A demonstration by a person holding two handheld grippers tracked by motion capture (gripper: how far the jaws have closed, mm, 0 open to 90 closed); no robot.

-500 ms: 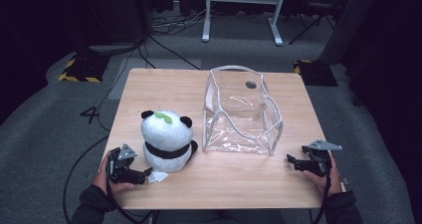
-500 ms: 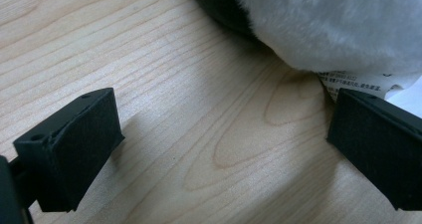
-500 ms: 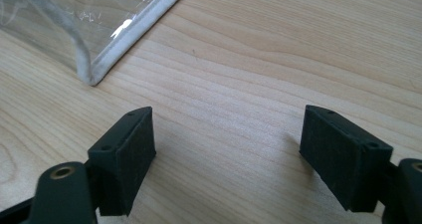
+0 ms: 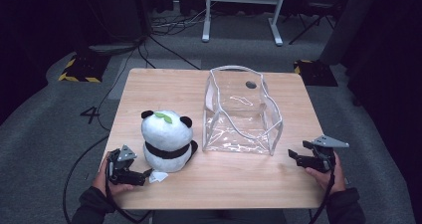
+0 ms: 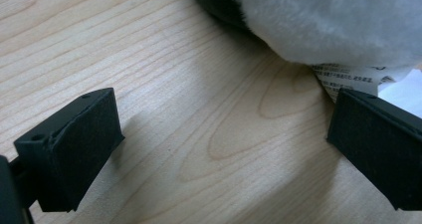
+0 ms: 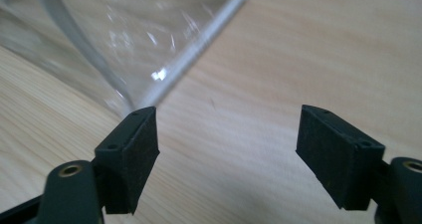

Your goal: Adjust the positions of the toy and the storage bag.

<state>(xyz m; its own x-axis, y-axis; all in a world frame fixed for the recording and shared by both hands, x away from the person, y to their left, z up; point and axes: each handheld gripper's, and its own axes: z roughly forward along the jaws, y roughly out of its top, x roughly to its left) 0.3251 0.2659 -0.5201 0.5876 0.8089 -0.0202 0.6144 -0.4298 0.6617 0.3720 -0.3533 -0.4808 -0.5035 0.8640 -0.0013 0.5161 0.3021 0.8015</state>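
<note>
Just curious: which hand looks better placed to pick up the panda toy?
Probably the left. Its gripper sits right beside the panda toy, jaws open; the right gripper is beyond the clear bag.

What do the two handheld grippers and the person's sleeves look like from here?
Both are black, two-jaw tools. The left gripper and the right gripper each carry a grey three-cornered plate on top and trail a black cable toward the table's near edge. Up close the jaws end in blocky black pads with a matte, slightly rough face; brass-coloured screw holes show on the right gripper's arms. The sleeves are dark.
</note>
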